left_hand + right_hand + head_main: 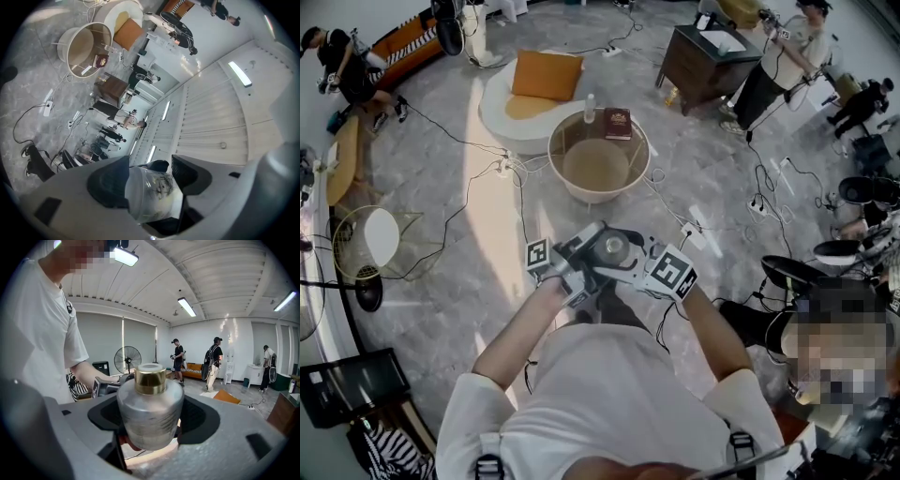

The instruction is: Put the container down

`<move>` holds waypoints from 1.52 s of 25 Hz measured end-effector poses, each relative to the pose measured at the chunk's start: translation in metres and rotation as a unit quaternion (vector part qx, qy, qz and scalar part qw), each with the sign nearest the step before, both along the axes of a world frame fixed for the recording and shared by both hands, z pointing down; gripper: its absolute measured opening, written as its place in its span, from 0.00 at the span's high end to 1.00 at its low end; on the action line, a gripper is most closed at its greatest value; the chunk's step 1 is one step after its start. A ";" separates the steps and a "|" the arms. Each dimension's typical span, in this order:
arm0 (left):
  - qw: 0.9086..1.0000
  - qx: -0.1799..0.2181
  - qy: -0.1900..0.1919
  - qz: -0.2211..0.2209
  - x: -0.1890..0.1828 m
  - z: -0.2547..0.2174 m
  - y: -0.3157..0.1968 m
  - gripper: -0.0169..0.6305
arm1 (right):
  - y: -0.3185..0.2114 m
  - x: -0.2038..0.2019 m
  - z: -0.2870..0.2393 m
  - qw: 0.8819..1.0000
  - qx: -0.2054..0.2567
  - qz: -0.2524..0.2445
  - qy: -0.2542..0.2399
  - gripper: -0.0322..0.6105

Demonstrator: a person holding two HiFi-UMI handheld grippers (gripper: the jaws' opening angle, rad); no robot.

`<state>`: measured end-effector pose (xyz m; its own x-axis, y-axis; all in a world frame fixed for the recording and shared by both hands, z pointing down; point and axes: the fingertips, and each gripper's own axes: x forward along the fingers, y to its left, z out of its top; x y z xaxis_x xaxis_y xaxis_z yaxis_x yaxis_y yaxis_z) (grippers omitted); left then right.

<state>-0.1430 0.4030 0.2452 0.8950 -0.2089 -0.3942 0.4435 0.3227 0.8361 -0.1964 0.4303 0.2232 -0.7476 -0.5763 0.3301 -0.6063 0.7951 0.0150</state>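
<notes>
Silver container [150,404], gold cap [150,378] up, clamped in right tongs [151,420] — left tongs [151,183] gripping it too, over floor [441,281].

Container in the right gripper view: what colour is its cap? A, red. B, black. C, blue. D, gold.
D: the cap on the silver container, which sits between the jaws of the right hand-held gripper, is shiny gold.
</notes>
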 end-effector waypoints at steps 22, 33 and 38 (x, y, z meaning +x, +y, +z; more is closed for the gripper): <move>0.999 -0.009 -0.011 -0.036 0.091 0.023 -0.134 0.56 | -0.130 0.090 0.016 0.999 -0.020 -0.033 -0.010 0.42; 0.998 -0.005 -0.022 -0.055 0.153 0.026 -0.196 0.56 | -0.191 0.154 0.020 0.998 -0.018 -0.052 -0.009 0.42; 0.998 -0.005 -0.022 -0.064 0.173 0.024 -0.210 0.56 | -0.203 0.175 0.018 0.998 -0.016 -0.059 -0.012 0.42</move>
<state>0.0301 0.1929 0.2695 0.8770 -0.3267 -0.3523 0.4446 0.2738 0.8528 -0.0214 0.2268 0.2417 -0.8174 -0.4731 0.3288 -0.5082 0.8609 -0.0246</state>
